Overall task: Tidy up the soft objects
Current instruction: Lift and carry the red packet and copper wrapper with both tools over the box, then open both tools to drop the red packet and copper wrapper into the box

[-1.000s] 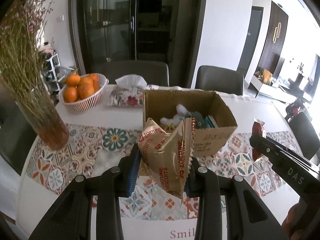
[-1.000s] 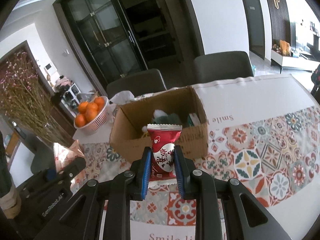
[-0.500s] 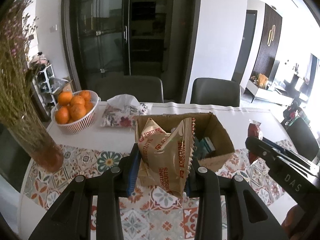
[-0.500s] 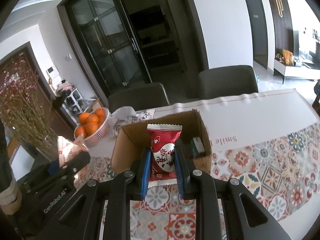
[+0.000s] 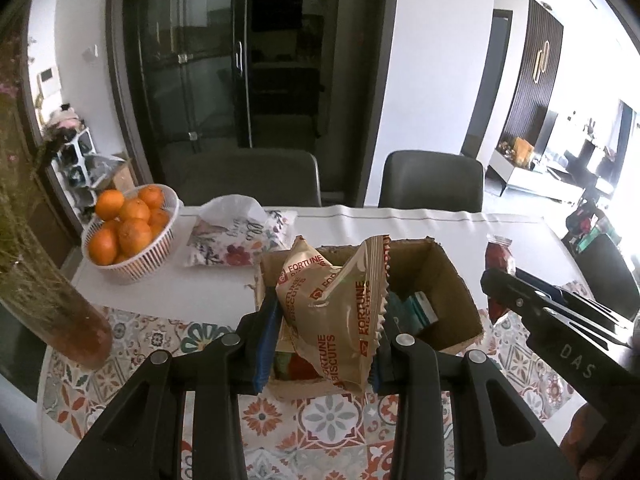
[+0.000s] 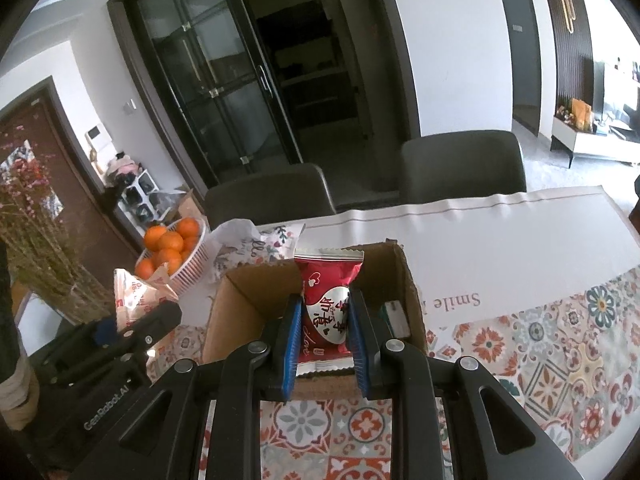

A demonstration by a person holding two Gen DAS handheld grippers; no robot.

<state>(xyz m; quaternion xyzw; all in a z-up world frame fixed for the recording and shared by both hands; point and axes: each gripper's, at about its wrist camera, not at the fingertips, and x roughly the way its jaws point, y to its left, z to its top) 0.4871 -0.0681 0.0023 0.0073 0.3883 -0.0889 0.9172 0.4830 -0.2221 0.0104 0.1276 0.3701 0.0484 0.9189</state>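
My left gripper (image 5: pixel 320 344) is shut on a tan Fortune Biscuits packet (image 5: pixel 336 312), held over the near left corner of an open cardboard box (image 5: pixel 444 280). My right gripper (image 6: pixel 322 332) is shut on a red snack packet (image 6: pixel 326 304), held above the box (image 6: pixel 408 280) near its front wall. A teal and white pack (image 5: pixel 420 308) lies inside the box; the rest of its contents are hidden behind the packets. The right gripper (image 5: pixel 496 284) with its red packet (image 5: pixel 498 254) shows at the right in the left wrist view.
A white basket of oranges (image 5: pixel 128 232) and a floral tissue pack (image 5: pixel 236 236) sit at the back left of the table. A vase of dried flowers (image 5: pixel 60 312) stands at the left. Two dark chairs (image 5: pixel 432 180) stand behind the table. A patterned tablecloth (image 6: pixel 540 340) covers the near side.
Both grippers have moved forward toward the box with their packets; the box now lies right under and behind the fingertips, and its inside is more hidden.
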